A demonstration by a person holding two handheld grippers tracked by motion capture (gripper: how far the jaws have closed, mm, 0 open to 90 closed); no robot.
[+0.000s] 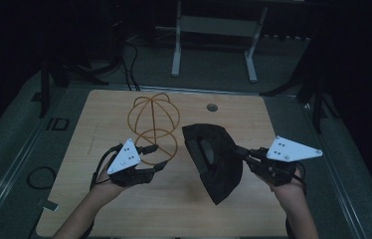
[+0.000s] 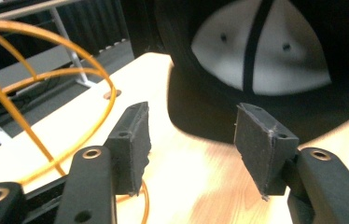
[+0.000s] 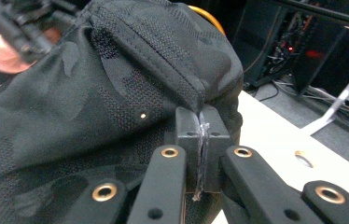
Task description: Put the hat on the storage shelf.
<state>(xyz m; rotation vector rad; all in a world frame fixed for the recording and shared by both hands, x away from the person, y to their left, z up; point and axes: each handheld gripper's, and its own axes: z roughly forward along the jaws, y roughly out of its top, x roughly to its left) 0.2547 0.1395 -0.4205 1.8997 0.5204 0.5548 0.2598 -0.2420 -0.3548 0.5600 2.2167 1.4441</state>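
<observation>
Our right tool (image 1: 238, 151) is pinching the black cap (image 1: 214, 162), which sits at the table's (image 1: 253, 114) centre, toward three o'clock. Our left tool (image 2: 189, 140) stands spread with nothing between its jaws, beside the orange wire frame (image 1: 153, 124) at nine o'clock of the cap.

Probably lab: cables (image 1: 129, 69), equipment racks (image 3: 303, 51)

Cap (image 3: 93, 107) cut off at the left and bottom edges of the right gripper view; its fabric edge pinched out of sight between the closed fingers (image 3: 189, 140). Wire stand (image 2: 32, 84) cropped at the left edge of the left gripper view. Room beyond the counter (image 1: 124, 199) too dark to read.
</observation>
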